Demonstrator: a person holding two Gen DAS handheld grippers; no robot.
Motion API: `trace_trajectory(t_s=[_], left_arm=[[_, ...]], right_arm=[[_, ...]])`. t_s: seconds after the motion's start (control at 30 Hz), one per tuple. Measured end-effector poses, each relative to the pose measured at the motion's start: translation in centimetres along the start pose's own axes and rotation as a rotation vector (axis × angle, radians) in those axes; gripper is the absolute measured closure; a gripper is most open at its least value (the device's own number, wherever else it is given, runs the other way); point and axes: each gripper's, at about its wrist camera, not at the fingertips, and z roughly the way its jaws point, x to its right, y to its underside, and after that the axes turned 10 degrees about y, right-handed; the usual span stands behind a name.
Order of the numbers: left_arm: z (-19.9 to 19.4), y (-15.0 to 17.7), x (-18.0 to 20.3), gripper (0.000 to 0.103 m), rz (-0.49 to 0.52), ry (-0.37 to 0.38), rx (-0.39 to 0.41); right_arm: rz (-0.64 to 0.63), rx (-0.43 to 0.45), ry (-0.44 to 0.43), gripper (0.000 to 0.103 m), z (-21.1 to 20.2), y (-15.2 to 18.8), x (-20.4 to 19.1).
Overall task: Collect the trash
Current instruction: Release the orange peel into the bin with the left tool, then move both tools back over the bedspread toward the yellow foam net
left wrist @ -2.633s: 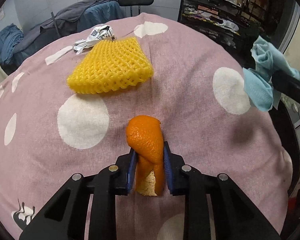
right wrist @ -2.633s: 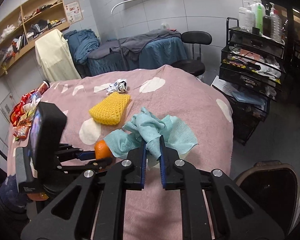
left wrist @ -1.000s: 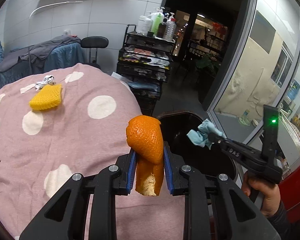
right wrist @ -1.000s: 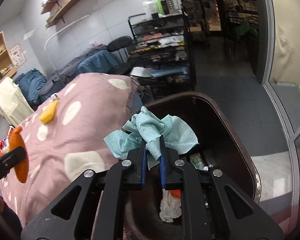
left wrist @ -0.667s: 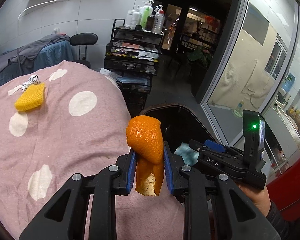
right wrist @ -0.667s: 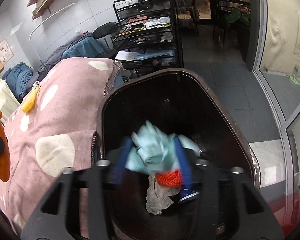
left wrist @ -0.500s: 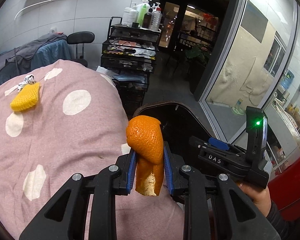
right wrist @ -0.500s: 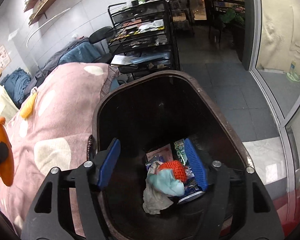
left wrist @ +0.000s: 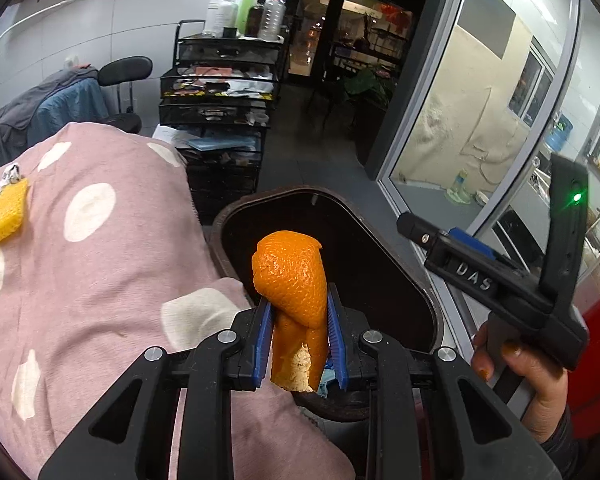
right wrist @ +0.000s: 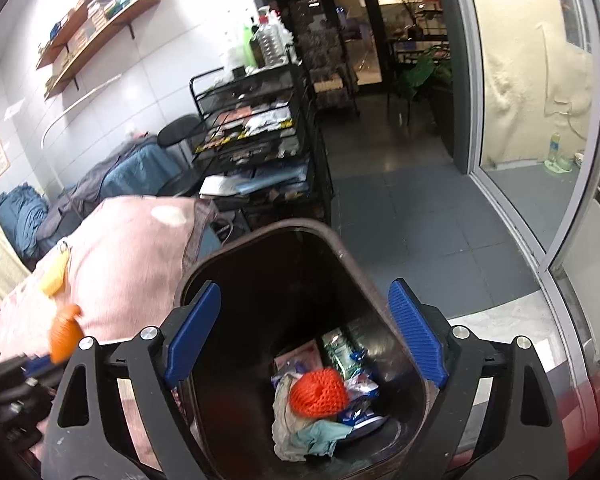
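My left gripper (left wrist: 300,340) is shut on an orange peel (left wrist: 292,276) and holds it over the near rim of the dark brown trash bin (left wrist: 236,216). My right gripper (right wrist: 304,332) is wide open and empty above the bin (right wrist: 352,264). The teal cloth (right wrist: 320,438) lies inside the bin among wrappers and a red foam net (right wrist: 318,392). The right gripper also shows in the left wrist view (left wrist: 410,226), held by a hand. A yellow foam net (left wrist: 4,216) and a crumpled wrapper (left wrist: 10,174) lie on the pink dotted blanket (left wrist: 100,280).
A black wire cart (left wrist: 220,120) with bottles stands behind the bin. A black chair (left wrist: 124,76) and heaped blue clothes (right wrist: 24,216) are at the back left. A glass door frame (left wrist: 420,120) runs along the right. A grey tiled floor (right wrist: 400,216) lies beyond the bin.
My right gripper opened over the bin and the teal cloth dropped into it. My left gripper moved with the orange peel from above the blanket to the bin's rim.
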Motion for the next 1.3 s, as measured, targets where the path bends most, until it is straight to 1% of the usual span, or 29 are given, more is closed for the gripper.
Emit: trace_trajectory(t_s=[0.27,0.43,0.53,0.6,0.67,0.73,0.83,0.93,1.07,1.17,1.3], left_arm=[[2.8,-0.5,1.1,0.078,0.037,-0.005,-0.065],[4.5,-0.7,1.5,0.078,0.062,-0.013,-0.106],[5.1,-0.3,1.5,0.075,0.066,-0.017,-0.128],[5.5,-0.2,1.5,0.065,0.078,-0.032,-0.14],[5.6,0.0,1.5,0.031,0.088,-0.039,-0.14],[5.4,0.1,1.6,0.022,0.095,-0.042,-0.128],[5.3,0.3,2.0,0.018,0.125,-0.056,-0.128],[4.7,0.5,2.3,0.017,0.136,-0.062,-0.106],[3.0,0.6,2.3,0.014,0.111,-0.046,-0.054],[0.9,0.5,2.3,0.013,0.097,-0.048,0.013],[-2.1,0.5,2.1,0.008,0.084,-0.05,0.11]], right_arm=[[0.026,0.031,0.015,0.017,-0.8,-1.2,1.1],[0.032,0.029,0.016,0.017,-0.9,-1.4,1.5],[0.032,0.029,0.016,0.017,-0.9,-1.5,1.5],[0.032,0.028,0.018,0.017,-0.9,-1.5,1.5],[0.035,0.027,0.02,0.016,-0.9,-1.5,1.5],[0.037,0.027,0.021,0.016,-1.0,-1.6,1.6],[0.039,0.029,0.022,0.015,-1.0,-1.7,1.7],[0.039,0.03,0.023,0.014,-1.0,-1.7,1.7],[0.044,0.035,0.026,0.013,-0.9,-1.8,1.9],[0.047,0.035,0.026,0.013,-0.9,-1.9,2.0],[0.026,0.039,0.014,0.013,-0.9,-1.6,1.6]])
